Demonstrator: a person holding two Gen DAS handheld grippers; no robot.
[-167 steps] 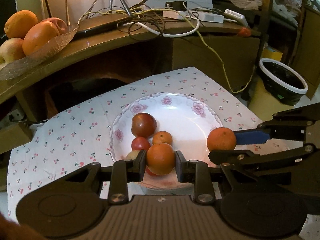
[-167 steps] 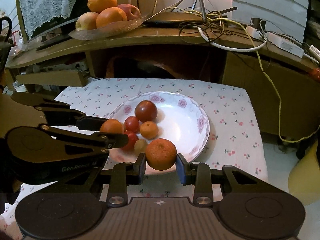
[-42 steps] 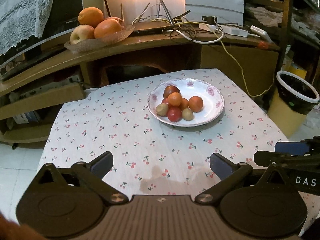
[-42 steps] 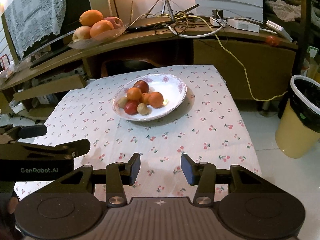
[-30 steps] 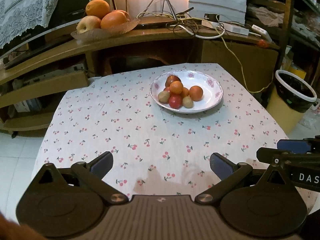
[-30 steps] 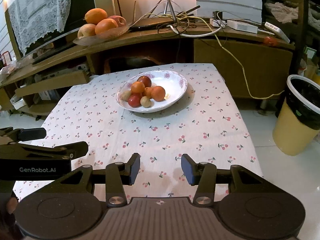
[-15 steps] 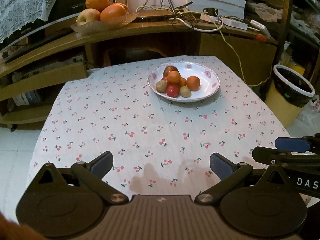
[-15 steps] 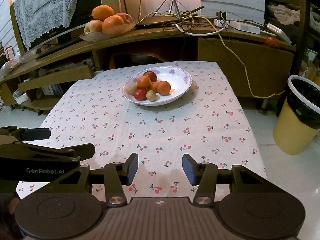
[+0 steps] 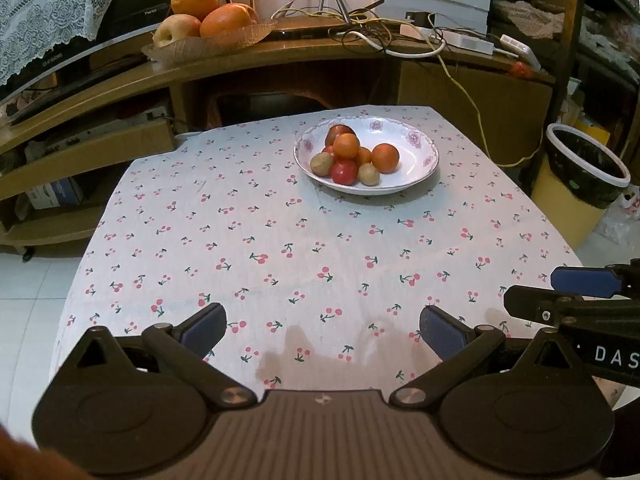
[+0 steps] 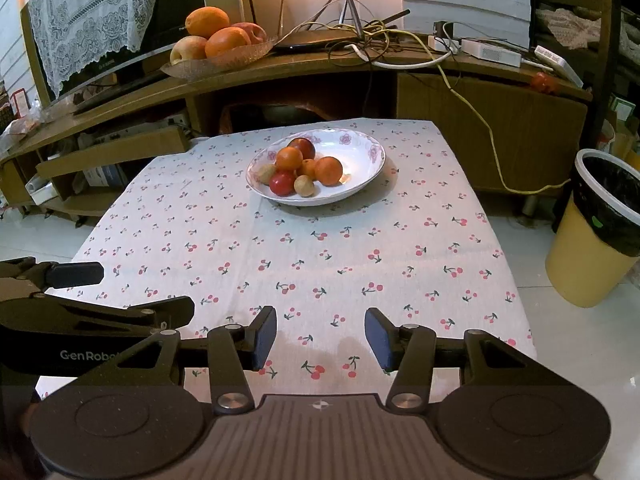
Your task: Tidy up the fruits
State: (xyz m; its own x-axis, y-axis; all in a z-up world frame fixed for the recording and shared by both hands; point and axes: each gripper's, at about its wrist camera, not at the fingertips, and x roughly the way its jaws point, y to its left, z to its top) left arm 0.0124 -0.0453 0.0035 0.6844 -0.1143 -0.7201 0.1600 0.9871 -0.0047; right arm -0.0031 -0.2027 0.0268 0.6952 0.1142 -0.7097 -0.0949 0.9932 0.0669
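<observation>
A white floral plate point(image 9: 418, 168) point(image 10: 362, 168) stands at the far side of the cherry-print tablecloth point(image 9: 280, 240). It holds several fruits: oranges point(image 9: 385, 157) point(image 10: 328, 171), a red tomato point(image 9: 344, 171) point(image 10: 282, 183), a dark apple and small brownish fruits. My left gripper point(image 9: 322, 326) hangs wide open over the table's near edge, far from the plate, with nothing between its fingers. My right gripper point(image 10: 320, 336) is open too and empty, also over the near edge; it shows at the right of the left wrist view.
A wooden sideboard point(image 10: 320, 76) behind the table carries a glass dish of oranges and apples point(image 10: 216, 40), a router and tangled cables point(image 10: 360, 36). A yellow waste bin point(image 10: 600, 224) with a black liner stands on the floor at the right. White tiled floor surrounds the table.
Both grippers have drawn back and away from the plate, so more of the tablecloth shows. Earlier each held an orange at the plate; those now lie on it.
</observation>
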